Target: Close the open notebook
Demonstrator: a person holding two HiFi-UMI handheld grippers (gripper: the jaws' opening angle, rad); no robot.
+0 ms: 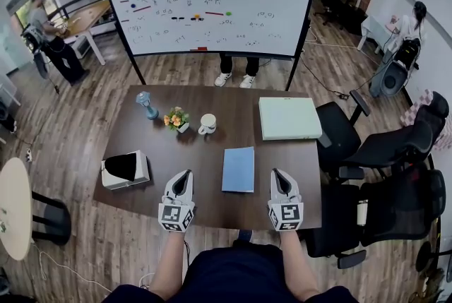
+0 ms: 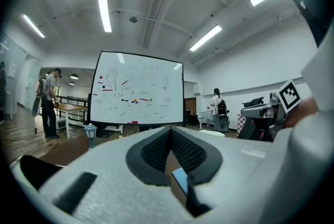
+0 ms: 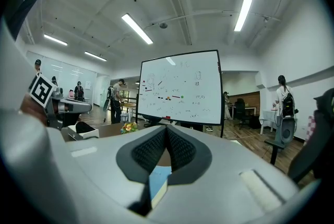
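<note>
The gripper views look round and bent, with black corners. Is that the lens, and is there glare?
Left gripper view: yes, a wide lens bows the whiteboard and blackens the corners; the ceiling lights burn white. Right gripper view: same bending, one light strip glaring. Head view: the whiteboard's frame curves; the table looks sharp.

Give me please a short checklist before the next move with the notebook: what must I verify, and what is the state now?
1. Notebook closed: only one blue cover shows, lying flat. Ok.
2. Left gripper empty, jaws together. Ok.
3. Right gripper empty, jaws together. Ok.
4. Grippers apart from the notebook, one on each side. Ok.
5. Mug and flower pot stand away from the notebook. Ok.
6. Nothing trapped inside the notebook: cannot tell.
</note>
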